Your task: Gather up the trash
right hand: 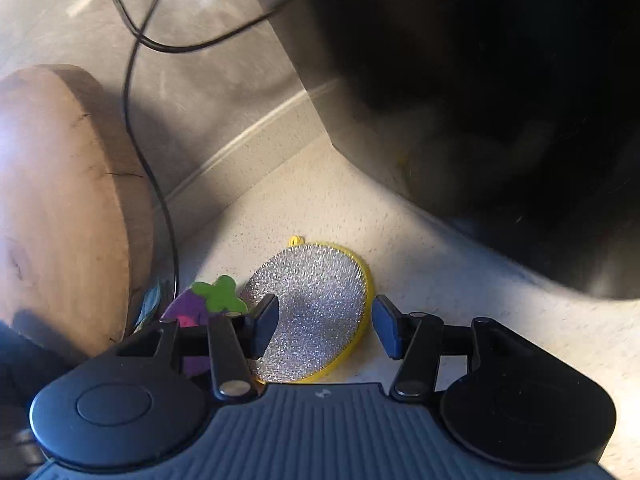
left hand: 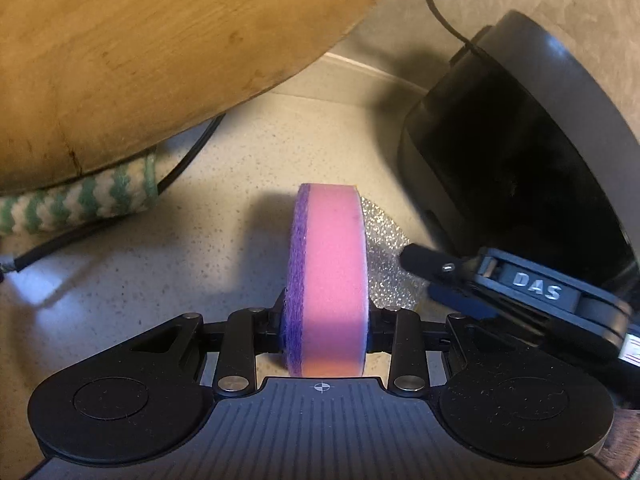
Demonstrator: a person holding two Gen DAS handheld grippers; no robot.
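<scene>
My left gripper (left hand: 326, 320) is clamping a thick pink sponge (left hand: 332, 276) on edge between its pads, a purple scrubbing layer facing left. Only the left wrist view is showing the sponge's smooth foam side; the right wrist view is catching just a corner of it, purple and pink, with a green leaf-shaped cutout (right hand: 220, 294) on its face, so it seems to be fruit-shaped.

My right gripper (right hand: 325, 326) is standing released, its two black pads apart on either side of a round silver scourer (right hand: 312, 312) without pressing it. From the right view I am seeing the scourer whole: a glittery metallic mesh disc, edged in yellow, with a small yellow loop at the top, lying flat on the speckled beige countertop (right hand: 440, 272). The left view is giving only a sparkling sliver of it (left hand: 384, 248) behind the sponge, plus the tip of my right gripper (left hand: 424, 264) reaching in from the right with raised lettering on its body.

A round wooden board (left hand: 140, 60) is leaning over the counter at the left; the left view is showing its pale grain and, beneath it, a knitted cloth (left hand: 80, 204) in a green and white zigzag. The right view is showing the board's (right hand: 60, 208) thick edge with fine cracks. A dark rounded appliance (left hand: 520, 140) is filling the right side in both views, glossy black with a grey rim. Thin black cables (right hand: 152, 160) are trailing down the wall and across the counter.
</scene>
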